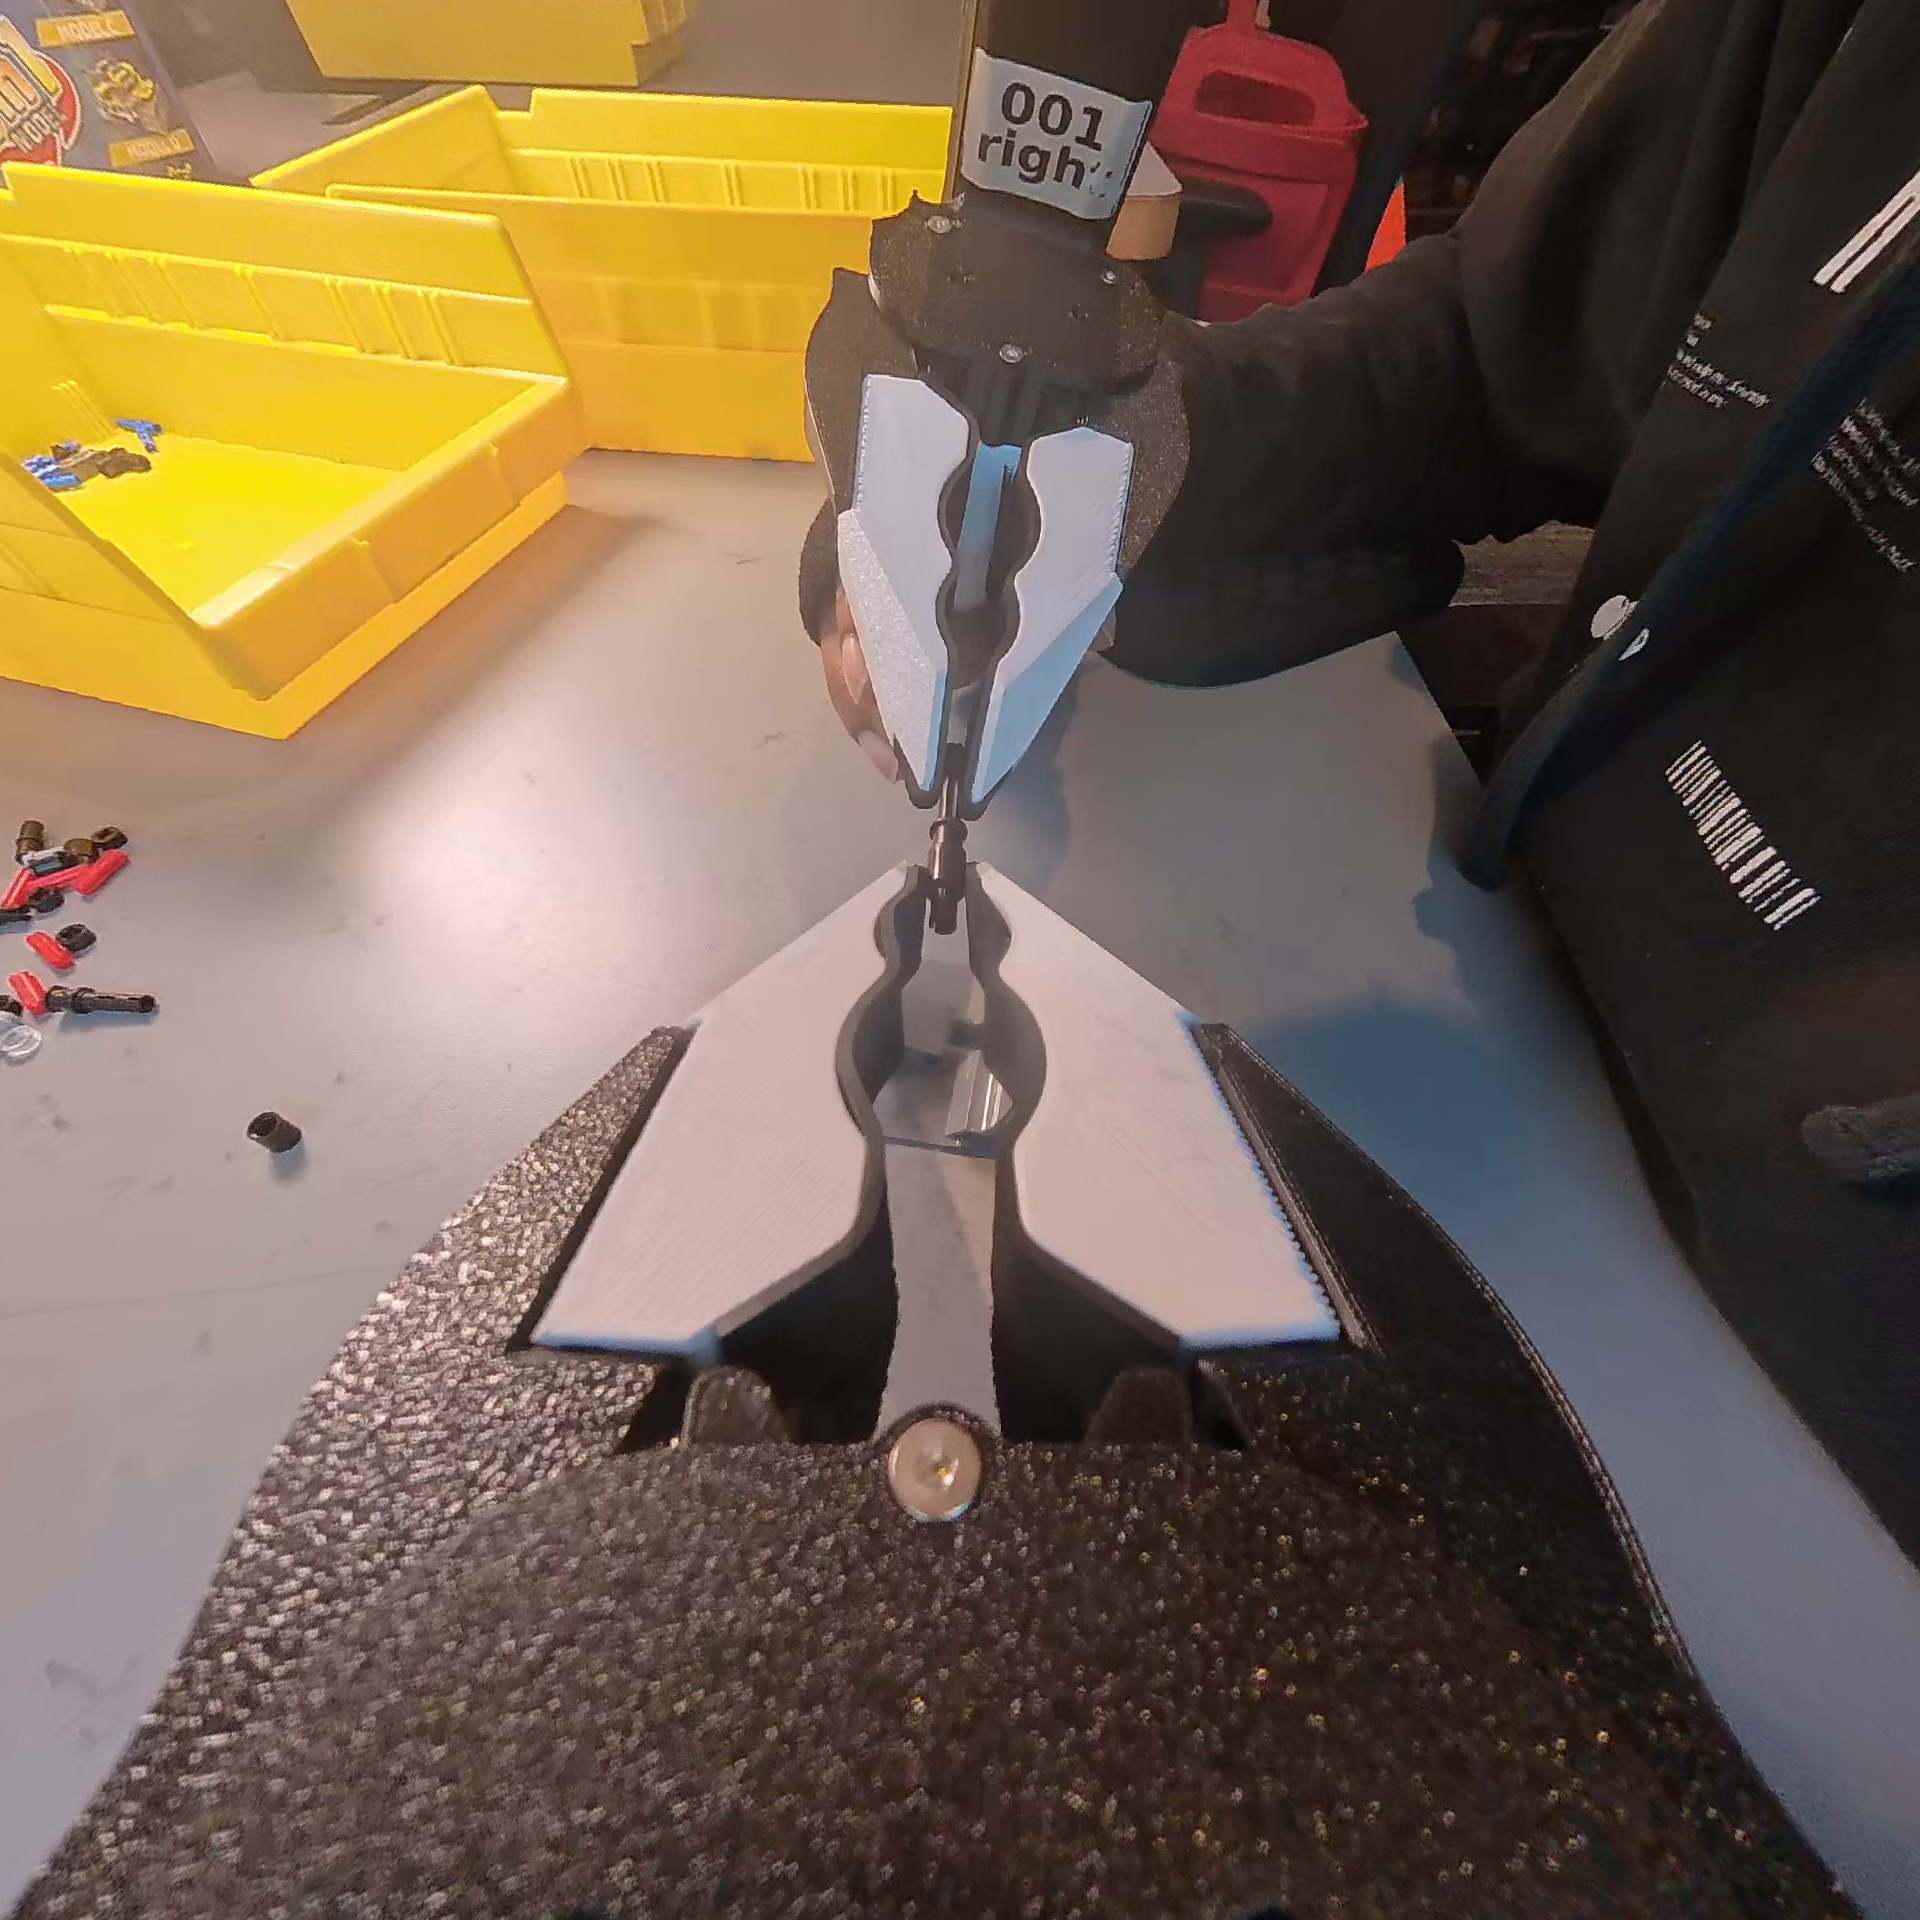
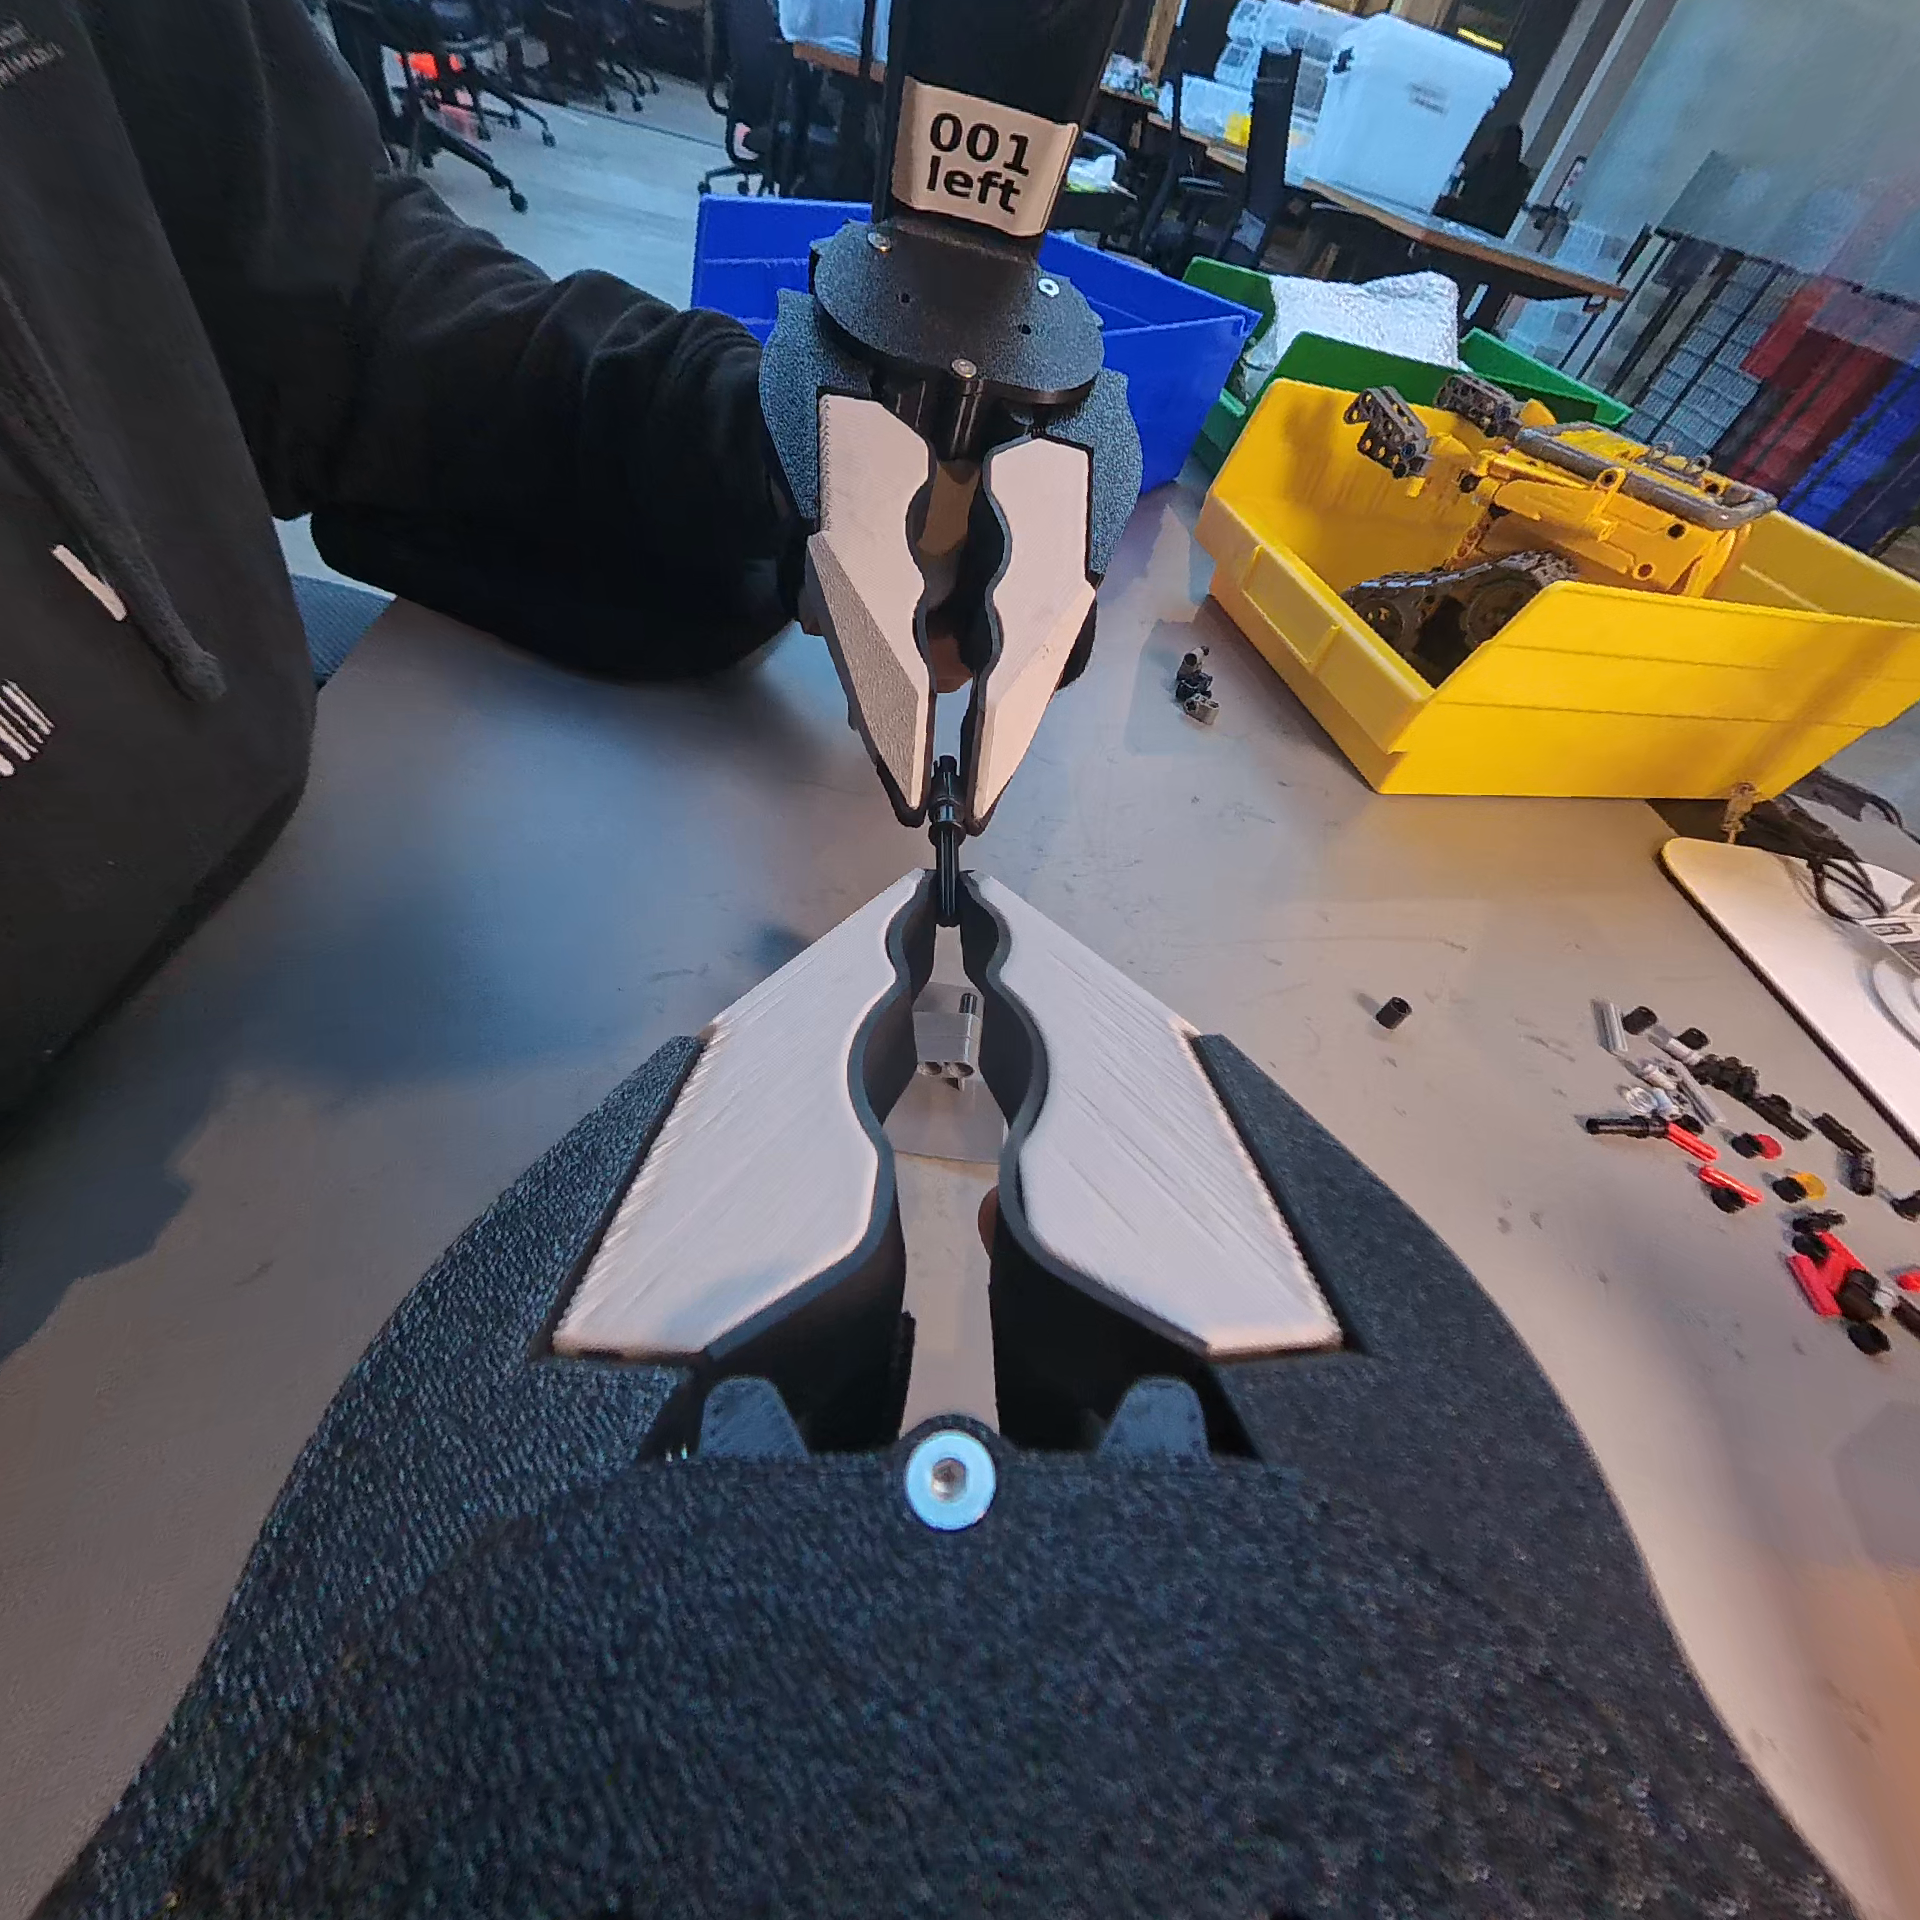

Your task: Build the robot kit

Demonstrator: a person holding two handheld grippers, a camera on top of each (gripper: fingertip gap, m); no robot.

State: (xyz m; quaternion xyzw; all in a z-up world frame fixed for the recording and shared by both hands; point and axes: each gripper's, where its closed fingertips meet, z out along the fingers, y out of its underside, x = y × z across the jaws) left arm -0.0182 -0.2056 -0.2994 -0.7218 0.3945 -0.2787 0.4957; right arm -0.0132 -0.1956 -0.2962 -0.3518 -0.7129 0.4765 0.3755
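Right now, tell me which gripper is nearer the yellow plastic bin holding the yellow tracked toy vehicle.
Left. The left gripper is level with the yellow plastic bin, beside it; the right gripper sits farther back.

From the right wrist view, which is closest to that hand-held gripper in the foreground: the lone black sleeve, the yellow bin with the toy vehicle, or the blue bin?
Measured from the right hand-held gripper:
1. Lone black sleeve, on the table to its right.
2. Yellow bin, farther right and back, holding the tracked toy vehicle.
3. Blue bin, farthest, behind the left hand-held gripper.
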